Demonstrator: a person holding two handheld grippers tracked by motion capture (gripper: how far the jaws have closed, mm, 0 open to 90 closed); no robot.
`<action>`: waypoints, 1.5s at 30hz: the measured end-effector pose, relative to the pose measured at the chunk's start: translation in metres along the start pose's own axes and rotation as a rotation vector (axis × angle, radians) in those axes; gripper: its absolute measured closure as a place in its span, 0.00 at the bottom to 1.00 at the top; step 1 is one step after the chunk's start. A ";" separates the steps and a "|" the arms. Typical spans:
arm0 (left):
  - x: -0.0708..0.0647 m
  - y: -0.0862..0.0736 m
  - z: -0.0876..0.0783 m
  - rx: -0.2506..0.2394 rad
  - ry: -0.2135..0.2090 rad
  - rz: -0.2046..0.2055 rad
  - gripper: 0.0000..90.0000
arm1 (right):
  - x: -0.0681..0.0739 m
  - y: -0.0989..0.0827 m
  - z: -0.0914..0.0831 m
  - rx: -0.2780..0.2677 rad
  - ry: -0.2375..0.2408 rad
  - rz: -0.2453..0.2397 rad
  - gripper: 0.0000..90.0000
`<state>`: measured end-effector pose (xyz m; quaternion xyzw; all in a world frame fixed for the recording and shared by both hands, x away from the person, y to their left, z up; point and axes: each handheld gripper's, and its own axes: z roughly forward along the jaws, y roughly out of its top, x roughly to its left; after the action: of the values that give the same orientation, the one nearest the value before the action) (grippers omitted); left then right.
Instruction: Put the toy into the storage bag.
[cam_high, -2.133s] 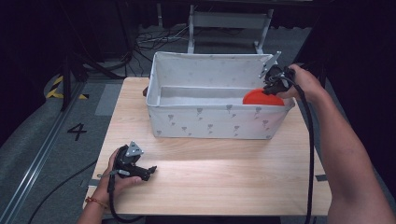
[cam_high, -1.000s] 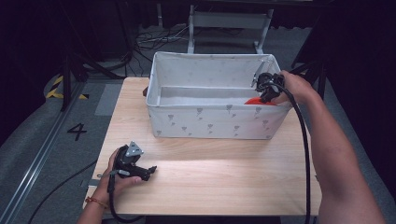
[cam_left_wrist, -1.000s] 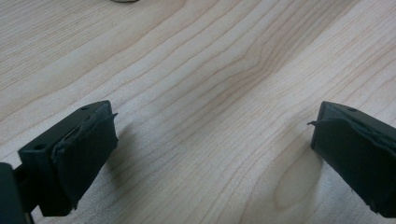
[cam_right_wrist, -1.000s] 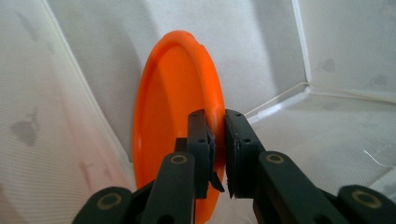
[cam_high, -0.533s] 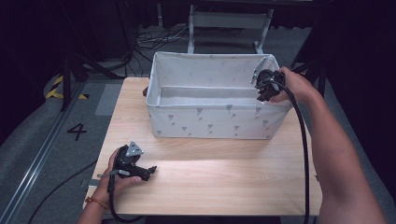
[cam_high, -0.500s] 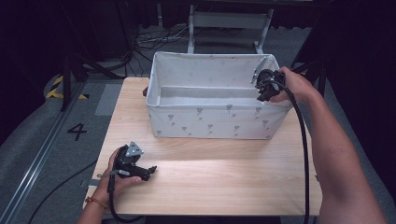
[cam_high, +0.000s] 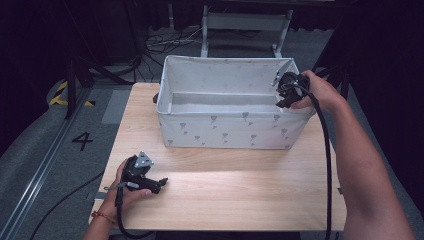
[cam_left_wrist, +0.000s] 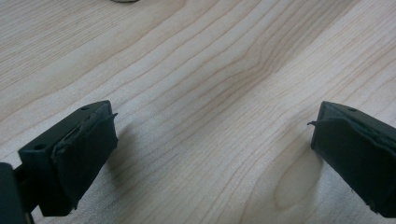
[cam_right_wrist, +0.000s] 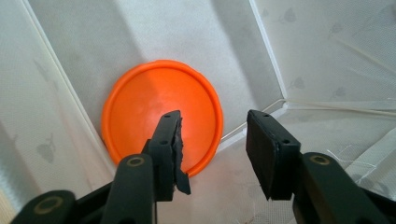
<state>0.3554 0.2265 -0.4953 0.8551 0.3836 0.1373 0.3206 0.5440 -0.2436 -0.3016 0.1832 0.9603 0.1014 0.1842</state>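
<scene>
Tabletop (cam_high: 240, 185): pale wood, bare across the near half.

Fabric bin (cam_high: 230, 134): white, soft-walled, printed with small grey motifs, standing at the far middle of the tabletop. Walls thin and likely to give under a push; stiffening rods visible at the corners in the right gripper view.

Orange disc (cam_right_wrist: 161, 114): lying flat on the bin floor, in the right end, close against a side wall. Round, shallow, with a raised rolled rim; glossy, plastic by the look. Judged light, fairly stiff, not fragile, and somewhat slippery on its smooth face. No purchase on the flat centre. Best hold judged to be across the rim, one pad above and one below, at the part of the edge away from the wall. Lying flat and tight to the fabric, so tipping or sliding toward the open floor probably needed first.

Right hand-held gripper (cam_right_wrist: 215, 149): poised above the right far corner of the bin, pointing down into it. Jaws just been opening, now parted, nothing between them; disc released and apart from the pads.

Left hand-held gripper (cam_left_wrist: 210, 154): resting low at the near left of the tabletop, jaws spread wide, bare wood between them.
</scene>
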 end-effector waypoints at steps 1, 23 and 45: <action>0.000 0.000 0.000 0.000 -0.001 -0.001 0.01 | 0.000 0.000 -0.002 -0.008 -0.014 0.006 0.59; 0.000 0.000 0.000 0.000 0.001 0.001 0.01 | 0.012 -0.011 -0.043 -0.209 -0.070 0.093 0.39; 0.000 0.000 0.000 0.000 0.001 0.001 0.01 | 0.049 -0.056 -0.082 -0.495 -0.075 0.224 0.36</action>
<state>0.3555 0.2265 -0.4953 0.8553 0.3833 0.1377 0.3203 0.4519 -0.2860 -0.2573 0.2412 0.8726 0.3459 0.2464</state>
